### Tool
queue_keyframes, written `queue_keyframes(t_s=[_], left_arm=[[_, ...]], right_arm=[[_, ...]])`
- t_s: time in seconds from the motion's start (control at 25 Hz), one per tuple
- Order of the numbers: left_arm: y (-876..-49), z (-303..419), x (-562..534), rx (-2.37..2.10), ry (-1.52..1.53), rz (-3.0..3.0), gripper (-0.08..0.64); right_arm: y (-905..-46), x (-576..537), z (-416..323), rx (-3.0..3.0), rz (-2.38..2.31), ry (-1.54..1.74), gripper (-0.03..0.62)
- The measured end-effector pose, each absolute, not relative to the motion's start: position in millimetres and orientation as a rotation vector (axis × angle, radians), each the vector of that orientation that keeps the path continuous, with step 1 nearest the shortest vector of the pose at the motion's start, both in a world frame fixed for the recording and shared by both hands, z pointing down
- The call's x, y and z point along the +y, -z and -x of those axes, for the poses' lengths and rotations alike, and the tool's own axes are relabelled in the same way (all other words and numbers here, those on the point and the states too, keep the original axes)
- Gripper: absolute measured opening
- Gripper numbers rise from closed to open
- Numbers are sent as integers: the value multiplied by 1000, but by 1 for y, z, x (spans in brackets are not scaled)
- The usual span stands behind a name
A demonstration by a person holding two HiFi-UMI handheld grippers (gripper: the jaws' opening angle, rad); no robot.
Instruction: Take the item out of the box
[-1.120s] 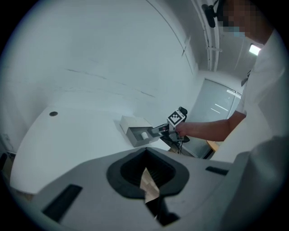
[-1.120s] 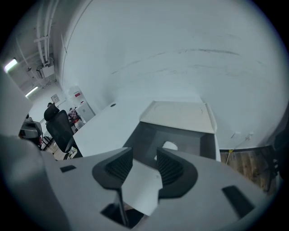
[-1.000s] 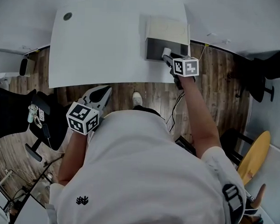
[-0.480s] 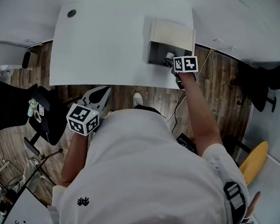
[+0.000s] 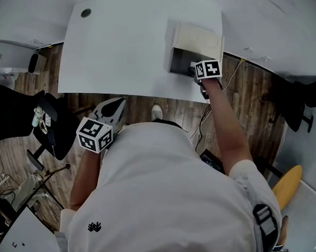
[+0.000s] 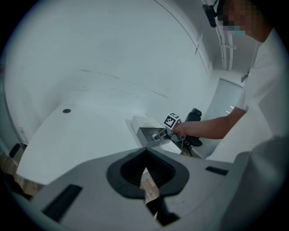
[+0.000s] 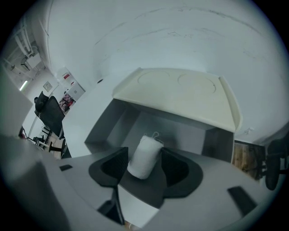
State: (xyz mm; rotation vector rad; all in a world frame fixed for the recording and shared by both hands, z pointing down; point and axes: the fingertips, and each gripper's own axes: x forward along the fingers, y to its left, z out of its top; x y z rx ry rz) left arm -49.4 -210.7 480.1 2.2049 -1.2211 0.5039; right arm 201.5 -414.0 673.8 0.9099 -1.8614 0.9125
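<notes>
Right gripper view: white roll (image 7: 146,151) inside the box (image 7: 113,122), between the right tongs (image 7: 144,157)
Right tongs: spread wide, not gripping the roll
Left tongs (image 6: 145,168): pinched together, empty, clear of the counter (image 5: 124,49)

Box (image 7: 106,124) open toward six o'clock, lid (image 7: 180,94) roofing it at twelve, closed at three and nine, white roll (image 7: 145,156) standing mid-mouth, counter (image 5: 124,49) free at nine o'clock
</notes>
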Motion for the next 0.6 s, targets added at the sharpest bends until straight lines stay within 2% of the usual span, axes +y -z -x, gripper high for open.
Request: queue_keyframes(t_s=[0.24,0.36,0.6], left_arm=[[-480,47,-211,-1227,-515,-2218,6],[-479,48,-211,-1239,-513,-2223,6],[-478,58,-203,-1266,-482,-2214,6]], right_arm=[[-682,-412,-200,-1787,-870,-848,218],[-683,-412,-203,-1762,-881,-776,172],[-682,-415,-206,-1773,-938,-725,169]])
